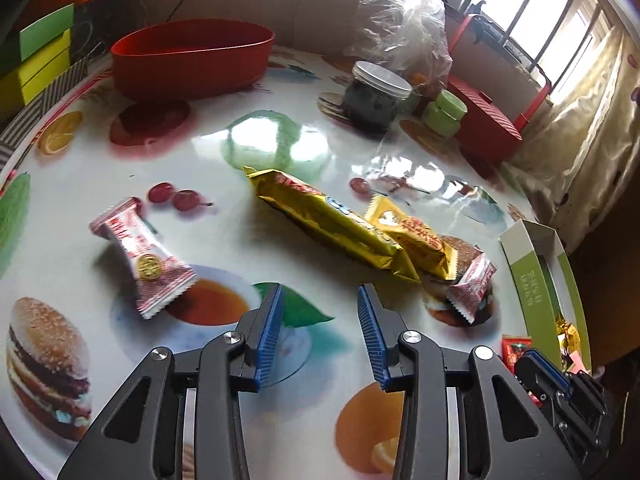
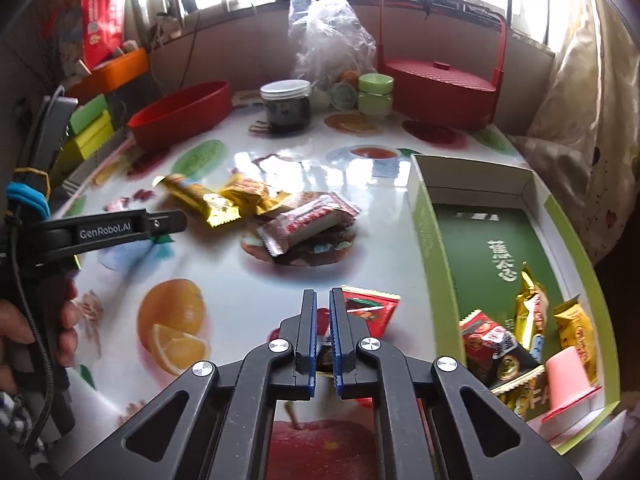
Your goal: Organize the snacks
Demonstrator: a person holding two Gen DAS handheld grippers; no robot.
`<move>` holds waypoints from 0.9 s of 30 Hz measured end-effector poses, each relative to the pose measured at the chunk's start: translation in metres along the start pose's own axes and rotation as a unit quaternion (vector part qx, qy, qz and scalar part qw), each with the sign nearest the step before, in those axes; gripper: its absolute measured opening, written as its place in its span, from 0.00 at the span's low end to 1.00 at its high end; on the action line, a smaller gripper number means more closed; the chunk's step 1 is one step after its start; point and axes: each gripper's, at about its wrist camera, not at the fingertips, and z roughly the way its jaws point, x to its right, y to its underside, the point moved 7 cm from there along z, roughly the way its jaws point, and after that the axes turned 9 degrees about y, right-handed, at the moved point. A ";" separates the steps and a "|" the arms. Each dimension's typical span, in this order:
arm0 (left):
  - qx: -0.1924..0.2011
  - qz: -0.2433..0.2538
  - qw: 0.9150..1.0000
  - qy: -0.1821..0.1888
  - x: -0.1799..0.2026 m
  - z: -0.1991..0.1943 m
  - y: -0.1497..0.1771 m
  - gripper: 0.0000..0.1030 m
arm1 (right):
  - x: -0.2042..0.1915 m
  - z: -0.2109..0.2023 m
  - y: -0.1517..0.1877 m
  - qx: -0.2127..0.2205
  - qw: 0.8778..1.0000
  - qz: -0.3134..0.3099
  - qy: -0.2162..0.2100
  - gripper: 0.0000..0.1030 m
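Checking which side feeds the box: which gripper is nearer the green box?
Right. The right gripper is beside the green box, shut on a red packet; the left gripper hovers farther off.

red bowl point(image 1: 192, 56), gold wrapper point(image 1: 332, 220), green box point(image 2: 500, 248)

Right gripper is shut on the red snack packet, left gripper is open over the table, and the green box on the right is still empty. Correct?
Not quite: the green box is not empty. The right wrist view shows several snacks already in its near end. The rest holds: the right gripper is shut on the red snack packet, and the left gripper is open over the table.
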 end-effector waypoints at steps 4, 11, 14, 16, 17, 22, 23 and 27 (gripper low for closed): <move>0.016 0.008 1.000 -0.013 -0.009 -0.014 -0.001 0.39 | -0.008 -0.003 -0.001 0.006 1.000 0.000 -0.018 0.06; 0.047 -0.004 0.997 -0.063 -0.042 -0.034 -0.013 0.40 | -0.015 -0.004 -0.002 0.010 0.999 0.006 -0.039 0.06; 0.058 -0.004 0.996 -0.074 -0.051 -0.042 -0.013 0.46 | -0.017 -0.005 0.000 0.011 0.999 0.006 -0.042 0.06; 0.062 0.009 0.993 -0.096 -0.056 -0.042 -0.015 0.50 | -0.017 -0.005 -0.001 0.011 0.999 0.007 -0.044 0.06; 0.060 0.011 0.992 -0.111 -0.060 -0.042 -0.016 0.50 | -0.017 -0.004 -0.001 0.010 0.999 0.007 -0.043 0.06; 0.072 0.007 0.985 -0.159 -0.080 -0.048 -0.021 0.50 | -0.007 -0.008 -0.002 0.018 0.999 0.022 -0.035 0.06; 0.074 0.005 0.985 -0.158 -0.082 -0.049 -0.021 0.50 | -0.005 -0.009 -0.002 0.018 0.999 0.025 -0.036 0.06; 0.079 0.028 0.983 -0.162 -0.083 -0.054 -0.023 0.51 | -0.003 -0.010 0.000 0.015 0.999 0.031 -0.038 0.06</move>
